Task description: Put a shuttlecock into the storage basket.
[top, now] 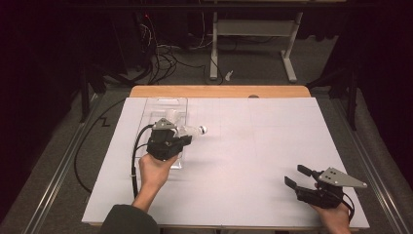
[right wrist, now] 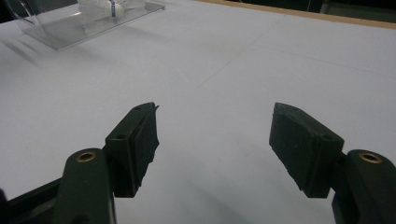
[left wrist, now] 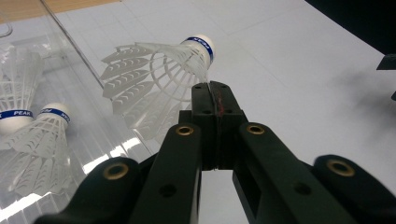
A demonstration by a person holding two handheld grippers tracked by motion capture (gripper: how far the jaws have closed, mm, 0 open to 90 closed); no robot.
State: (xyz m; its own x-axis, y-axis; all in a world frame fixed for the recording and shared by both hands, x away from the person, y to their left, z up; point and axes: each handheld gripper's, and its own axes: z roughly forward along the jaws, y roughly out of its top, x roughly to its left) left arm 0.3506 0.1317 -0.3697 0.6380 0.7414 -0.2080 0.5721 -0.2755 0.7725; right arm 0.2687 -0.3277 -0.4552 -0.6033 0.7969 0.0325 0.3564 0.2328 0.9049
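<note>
A white plastic shuttlecock (left wrist: 154, 70) with a blue-banded cork lies tilted just right of a clear tray (left wrist: 70, 44). My left gripper (left wrist: 212, 93) is shut on the rim of its skirt. In the high view the left gripper (top: 187, 140) is over the tray's (top: 165, 103) right edge, and the shuttlecock (top: 194, 130) sticks out to the right. Two more shuttlecocks (left wrist: 21, 95) (left wrist: 42, 140) lie inside the tray. Near the table's front right, my right gripper (top: 295, 175) stands open with nothing between its jaws, also seen in its own view (right wrist: 215, 135).
A white sheet (top: 253, 141) covers the table, with a wooden strip (top: 219, 91) along the far edge. The tray (right wrist: 84, 28) lies far off in the right gripper view. A desk frame (top: 253, 29) and loose cables (top: 160, 58) are on the floor behind.
</note>
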